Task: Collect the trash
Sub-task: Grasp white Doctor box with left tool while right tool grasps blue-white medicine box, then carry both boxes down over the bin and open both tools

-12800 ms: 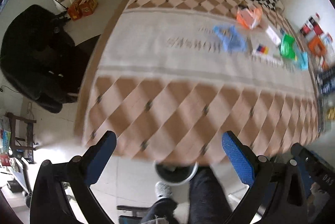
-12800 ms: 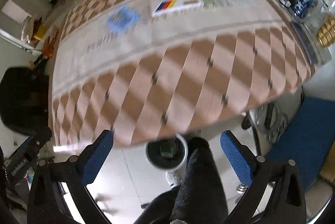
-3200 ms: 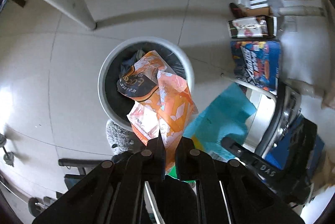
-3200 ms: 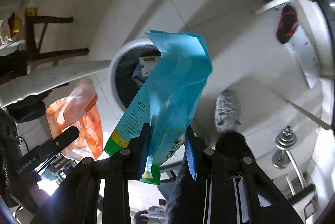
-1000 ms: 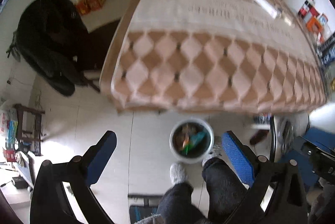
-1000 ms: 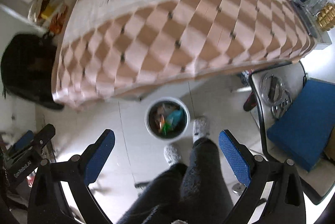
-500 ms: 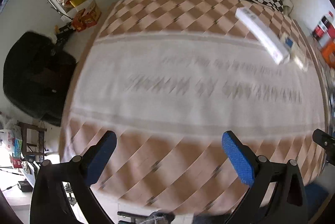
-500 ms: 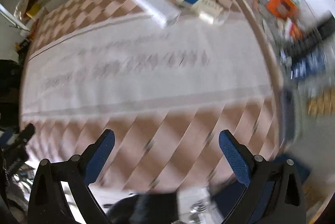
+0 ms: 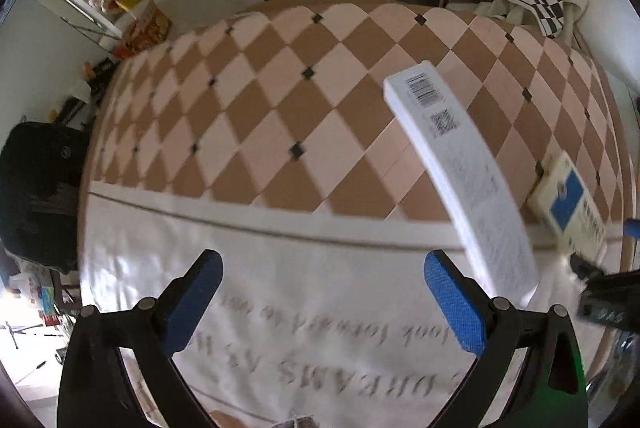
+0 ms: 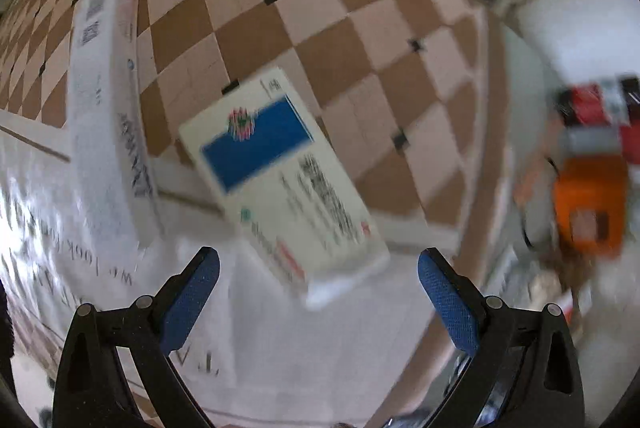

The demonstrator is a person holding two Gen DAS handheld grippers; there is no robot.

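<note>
My left gripper [image 9: 322, 302] has its jaws spread wide and holds nothing, above the tablecloth [image 9: 256, 132]. A long white box [image 9: 460, 180] lies just right of it. My right gripper [image 10: 320, 298] is equally wide and empty, with a cream and blue box [image 10: 280, 180] lying just beyond its fingertips.

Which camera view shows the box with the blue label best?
The right wrist view: the box with the blue label fills the middle, whole, though blurred. The left wrist view shows it only small at the right edge, beside the long white box.
</note>
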